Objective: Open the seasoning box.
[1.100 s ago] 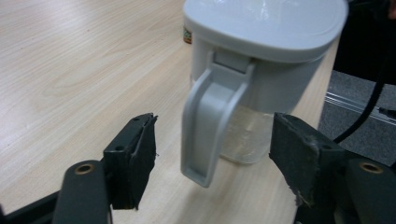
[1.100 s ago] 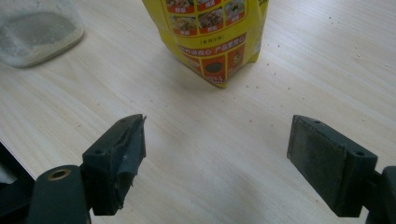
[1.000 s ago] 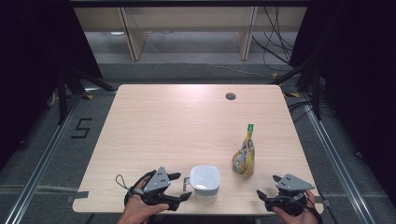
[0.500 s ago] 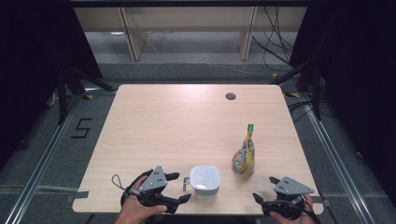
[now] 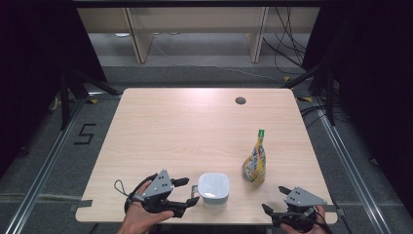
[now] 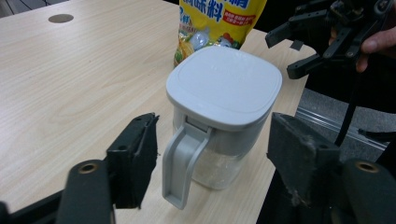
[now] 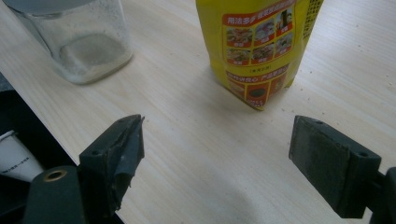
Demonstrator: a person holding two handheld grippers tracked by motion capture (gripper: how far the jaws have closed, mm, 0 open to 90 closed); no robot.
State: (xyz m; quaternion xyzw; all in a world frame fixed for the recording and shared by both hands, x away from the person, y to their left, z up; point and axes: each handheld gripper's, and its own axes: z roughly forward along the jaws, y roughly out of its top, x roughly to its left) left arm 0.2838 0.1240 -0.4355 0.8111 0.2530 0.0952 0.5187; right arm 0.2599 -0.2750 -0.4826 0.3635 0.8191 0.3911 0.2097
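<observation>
A clear jug [image 5: 213, 187] with a white lid and a grey handle [image 6: 182, 163] stands near the table's front edge. Just left of it is my left gripper [image 5: 190, 191], open, jaws on either side of the handle without touching; they have just been closing. In the left gripper view the jug [image 6: 224, 84] sits between my jaws. A yellow pouch [image 5: 255, 163] with a green cap stands upright right of the jug. My right gripper [image 5: 272, 199] is open at the front right corner, empty, facing the pouch [image 7: 257, 51] and the jug [image 7: 84, 42].
The light wooden table [image 5: 195, 131] has a round cable hole [image 5: 240, 101] at the back right. Both grippers hang at its front edge. Metal floor rails run along both sides, and shelf legs and cables lie beyond the far edge.
My left gripper's jaws have narrowed around the jug's handle, and the hand has lifted slightly. The right gripper has stayed nearly still. Jug and pouch have not moved.
</observation>
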